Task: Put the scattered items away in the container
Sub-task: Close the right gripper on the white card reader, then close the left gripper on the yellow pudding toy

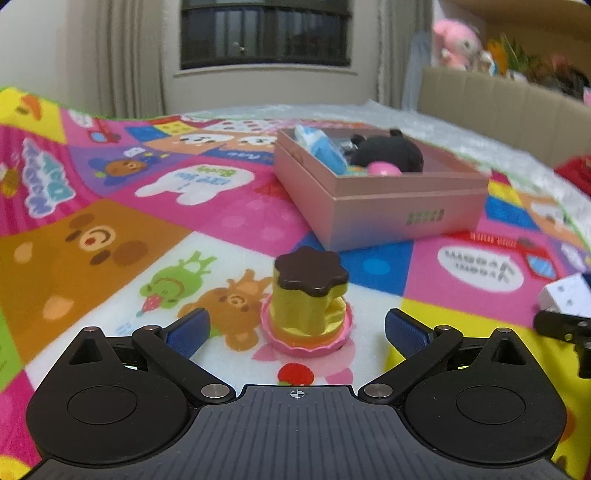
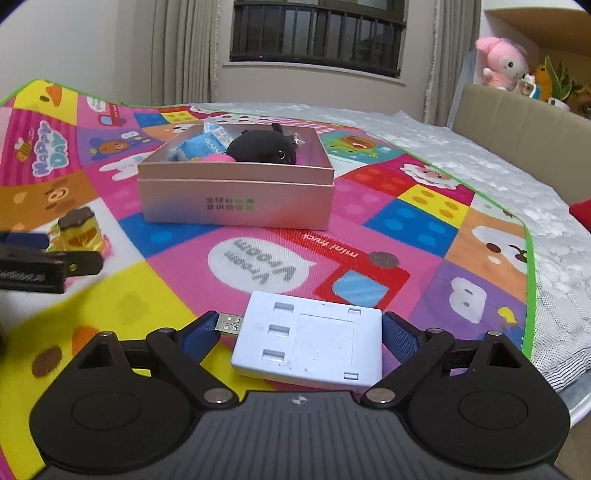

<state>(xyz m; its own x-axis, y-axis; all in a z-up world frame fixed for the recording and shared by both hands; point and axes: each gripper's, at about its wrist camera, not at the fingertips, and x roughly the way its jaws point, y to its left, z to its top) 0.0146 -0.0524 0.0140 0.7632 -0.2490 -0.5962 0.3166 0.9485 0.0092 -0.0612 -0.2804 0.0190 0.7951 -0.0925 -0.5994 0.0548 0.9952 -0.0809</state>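
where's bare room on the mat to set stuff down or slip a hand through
Free: the mat right of the pink box, out to its green edge, and the strip between the box front and the white USB adapter. Also the mat left of the box in the left view. Crowded: inside the box, and around the pudding toy by the left tongs.

Even indoor light falls soft over the play mat point(image 2: 388, 221), with only faint shadows close beneath the grippers; the window point(image 2: 317, 33) far ahead of them is dark and gives no glare. Both fisheye views bend sharply at the edges, corners going black; the left view is hazier, its box point(image 1: 373, 206) ahead and far right edge smeared.
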